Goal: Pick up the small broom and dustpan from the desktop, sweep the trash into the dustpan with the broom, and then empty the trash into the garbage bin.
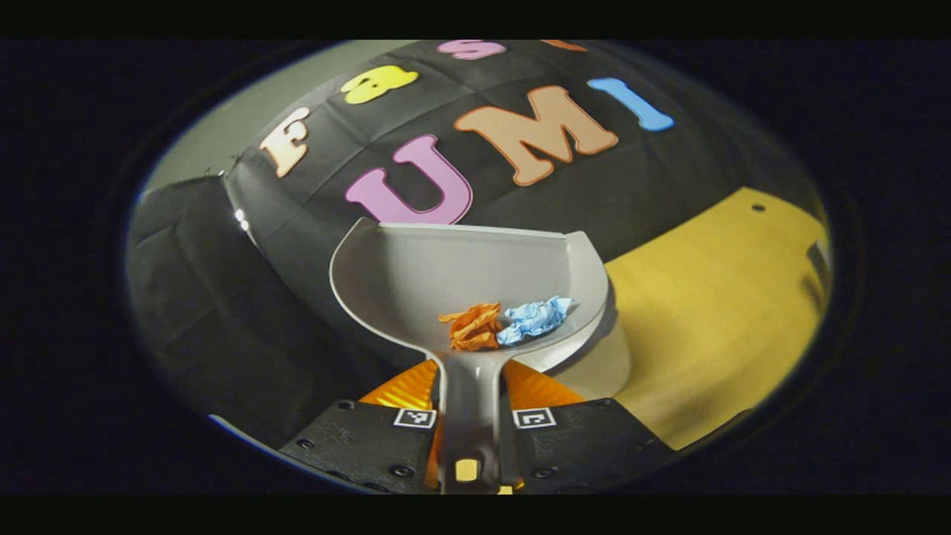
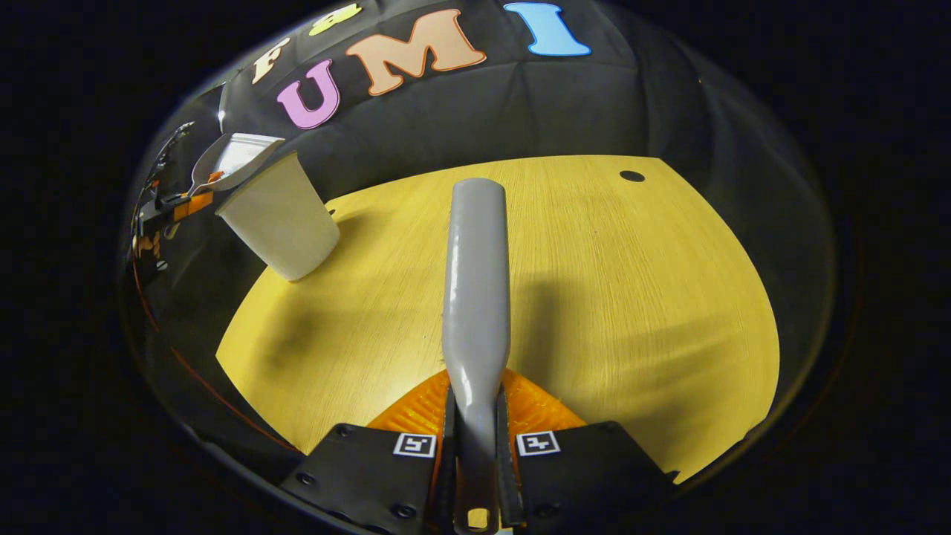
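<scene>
My left gripper (image 1: 469,394) is shut on the handle of the grey dustpan (image 1: 446,275), which is lifted off the table. A crumpled orange paper (image 1: 472,327) and a crumpled blue paper (image 1: 536,318) lie in the pan near the handle. The white garbage bin (image 1: 603,370) shows just under the pan's right side. My right gripper (image 2: 475,401) is shut on the grey small broom (image 2: 475,282), which points out over the table. In the right gripper view the bin (image 2: 281,219) stands at the table's far left, with the dustpan (image 2: 232,160) and the left gripper (image 2: 182,204) above its rim.
The yellow wooden table (image 2: 609,297) has a small dark hole (image 2: 631,176) near its far right corner. Its surface spreads wide in front of the broom. The black cloth wall rises behind the table and the bin.
</scene>
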`<state>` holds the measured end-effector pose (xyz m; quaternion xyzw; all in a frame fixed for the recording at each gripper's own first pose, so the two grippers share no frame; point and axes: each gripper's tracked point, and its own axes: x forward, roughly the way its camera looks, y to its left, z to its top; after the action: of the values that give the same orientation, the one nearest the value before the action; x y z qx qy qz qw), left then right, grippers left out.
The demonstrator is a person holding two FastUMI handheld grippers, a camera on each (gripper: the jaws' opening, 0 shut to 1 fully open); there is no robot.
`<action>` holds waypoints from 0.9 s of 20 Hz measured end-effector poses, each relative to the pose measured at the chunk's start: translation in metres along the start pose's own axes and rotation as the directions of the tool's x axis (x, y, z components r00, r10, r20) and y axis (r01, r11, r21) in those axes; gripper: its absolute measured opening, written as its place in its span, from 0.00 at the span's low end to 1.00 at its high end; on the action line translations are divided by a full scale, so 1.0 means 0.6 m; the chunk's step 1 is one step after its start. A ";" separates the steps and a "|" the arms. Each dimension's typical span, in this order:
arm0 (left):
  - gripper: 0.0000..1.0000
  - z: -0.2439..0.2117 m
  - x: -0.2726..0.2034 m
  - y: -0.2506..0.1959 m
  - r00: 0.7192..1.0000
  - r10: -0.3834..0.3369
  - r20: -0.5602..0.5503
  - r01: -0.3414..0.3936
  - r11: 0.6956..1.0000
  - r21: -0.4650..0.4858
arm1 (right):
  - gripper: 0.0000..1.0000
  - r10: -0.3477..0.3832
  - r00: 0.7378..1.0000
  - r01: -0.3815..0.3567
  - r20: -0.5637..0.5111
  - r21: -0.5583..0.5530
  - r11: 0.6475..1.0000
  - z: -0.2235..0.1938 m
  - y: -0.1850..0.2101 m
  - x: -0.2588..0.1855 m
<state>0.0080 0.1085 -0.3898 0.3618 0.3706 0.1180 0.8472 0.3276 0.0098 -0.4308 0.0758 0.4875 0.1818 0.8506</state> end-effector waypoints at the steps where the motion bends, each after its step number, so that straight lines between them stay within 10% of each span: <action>1: 0.21 -0.011 0.002 0.003 1.000 0.018 -0.010 -0.017 0.994 0.105 | 0.25 0.000 1.000 0.000 -0.001 -0.004 1.000 -0.001 -0.002 0.000; 9: 0.23 -0.017 0.002 0.031 0.996 0.082 0.046 -0.093 0.798 0.595 | 0.25 -0.017 0.999 0.014 -0.044 -0.076 0.997 0.020 0.011 -0.001; 13: 0.24 -0.028 0.002 0.037 0.989 0.109 0.097 -0.146 0.708 0.691 | 0.25 -0.031 0.998 0.027 -0.046 -0.093 0.995 0.021 0.012 -0.002; 18: 0.23 -0.043 -0.004 0.035 0.993 0.103 0.055 -0.116 0.821 0.559 | 0.25 -0.034 0.999 0.031 -0.033 -0.083 0.996 0.020 0.007 -0.001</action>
<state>-0.0106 0.1358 -0.3855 0.6166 0.3579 0.0482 0.6995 0.3363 0.0142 -0.4229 0.0294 0.4952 0.1892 0.8474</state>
